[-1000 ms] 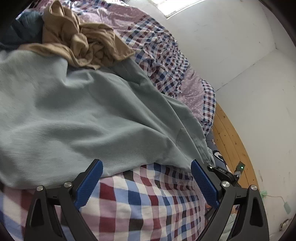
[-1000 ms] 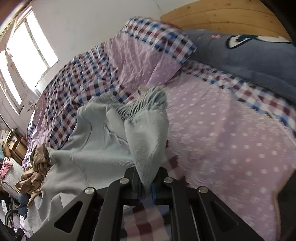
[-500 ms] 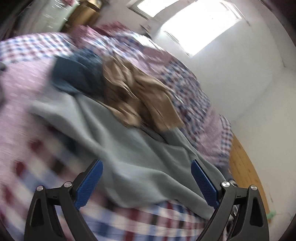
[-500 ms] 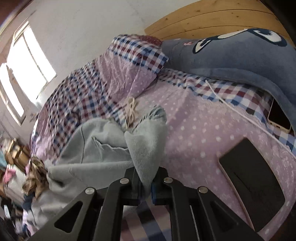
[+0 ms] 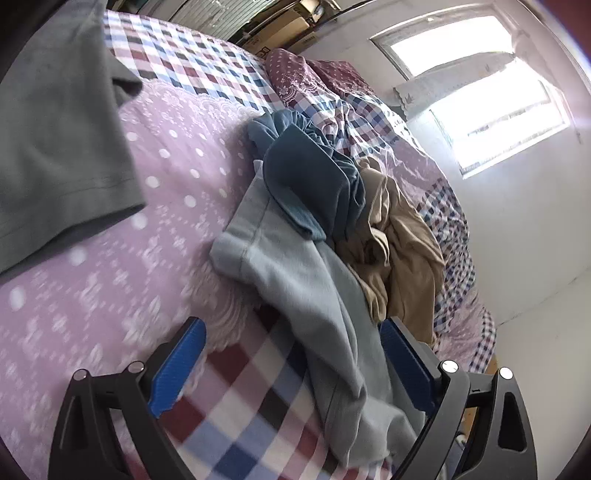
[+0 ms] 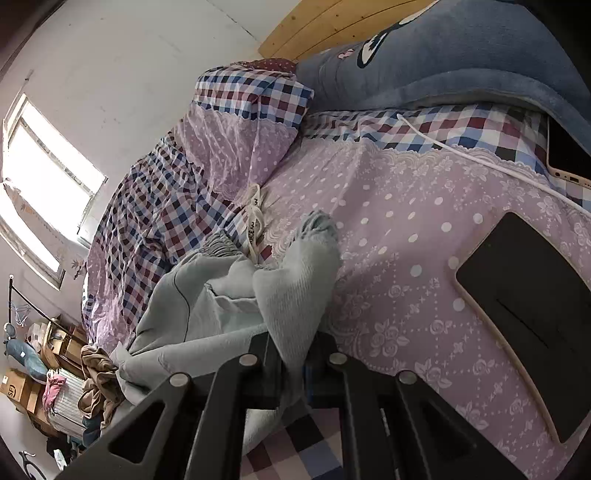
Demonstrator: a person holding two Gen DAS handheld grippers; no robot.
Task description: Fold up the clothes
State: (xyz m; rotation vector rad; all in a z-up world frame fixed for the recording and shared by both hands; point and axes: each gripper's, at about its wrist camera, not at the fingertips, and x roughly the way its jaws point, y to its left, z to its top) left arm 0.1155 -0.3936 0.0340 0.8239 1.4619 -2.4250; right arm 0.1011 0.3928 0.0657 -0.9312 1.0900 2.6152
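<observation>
The pale blue-grey garment (image 6: 291, 295) is lying on the bed (image 6: 424, 258), and the right gripper (image 6: 293, 365) is pinching a fold of its ribbed fabric, its jaws closed tight on the cloth so that the pinched part is rising in a small peak above them. The rest of the garment is spreading away to the left in the right wrist view, over the lilac dotted sheet and the checked cover. In the left wrist view the same pale garment (image 5: 314, 295) is trailing down between the blue pads of the left gripper (image 5: 291, 365), whose jaws are standing wide open and gripping nothing (the cloth is lying under the gap, and the pads are not pressing on it). A dark blue garment (image 5: 306, 177) is resting on the far end of the pale one, and a crumpled tan garment (image 5: 402, 236) is sitting just beside both, toward the window (image 5: 491, 107). A grey garment (image 5: 55, 140) is lying at the left edge of that view on the dotted sheet. In the right wrist view a dark flat tablet-like slab (image 6: 532, 314) is lying on the sheet to the right, a phone (image 6: 569, 155) with a white cable (image 6: 480, 158) near it is farther up, and a blue plush cushion (image 6: 461, 62) is leaning against the wooden headboard (image 6: 332, 29).
</observation>
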